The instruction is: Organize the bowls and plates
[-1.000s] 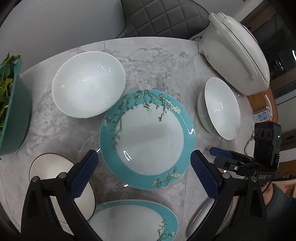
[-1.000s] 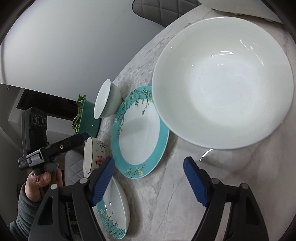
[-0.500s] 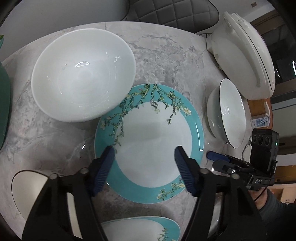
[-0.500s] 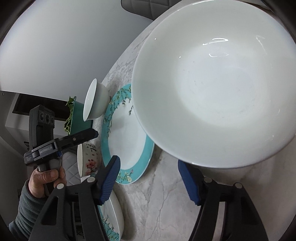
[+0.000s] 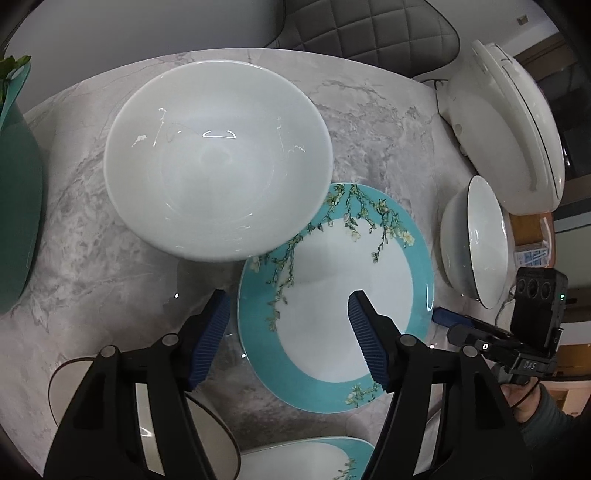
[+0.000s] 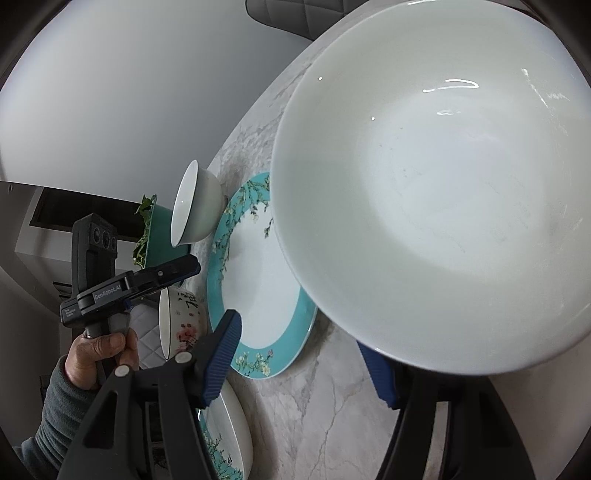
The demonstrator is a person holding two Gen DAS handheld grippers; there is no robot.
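Note:
My left gripper point(image 5: 290, 328) hangs low over the marble table point(image 5: 110, 280), pointing steeply down. Its jaws are opening, and only the left rim of the teal blossom plate point(image 5: 332, 295) lies below the gap, untouched. A big white bowl point(image 5: 218, 162) stands just beyond, its rim overlapping the plate. My right gripper point(image 6: 295, 339) is open close to a second white bowl point(image 6: 443, 203). That bowl's near rim hides the tip of the right finger point(image 6: 378, 376), and no pad presses on it. From the left wrist this bowl point(image 5: 476, 243) sits at the plate's right.
A white appliance point(image 5: 506, 129) stands at the back right and a green pot point(image 5: 14, 221) with leaves at the left. A brown-rimmed floral bowl point(image 5: 74, 387) and a second teal plate point(image 5: 306, 458) lie at the near edge. A quilted chair point(image 5: 369, 26) stands behind the table.
My left gripper sank toward the table and shifted left off the plate's middle, its jaws much narrower than at first. The right gripper's jaws narrowed slightly and its bowl now fills more of the view.

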